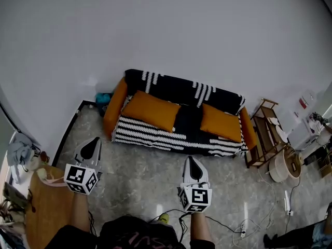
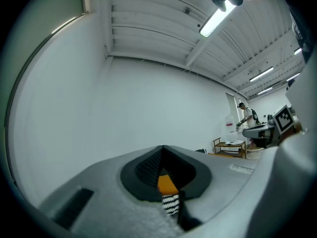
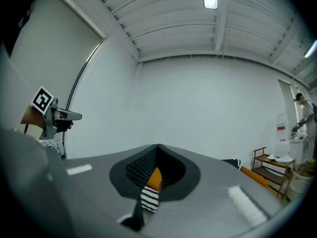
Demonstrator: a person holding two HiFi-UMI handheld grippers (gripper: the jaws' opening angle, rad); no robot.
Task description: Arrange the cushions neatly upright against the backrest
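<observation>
The black-and-white striped sofa (image 1: 155, 135) stands against the wall. Two orange cushions lie slanted on its seat, tops near the backrest (image 1: 179, 88): the larger cushion (image 1: 151, 110) by one armrest, the smaller cushion (image 1: 220, 122) by the other. In front of the sofa, well apart from it, the left hand-held gripper (image 1: 94, 141) and the right hand-held gripper (image 1: 191, 161) are both pressed together, empty.

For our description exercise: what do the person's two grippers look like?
The left gripper and right gripper are pale grey, tapering to a point, with black ribbed pads inside. Each carries a white cube with black square markers. The person wears a dark top.
</observation>
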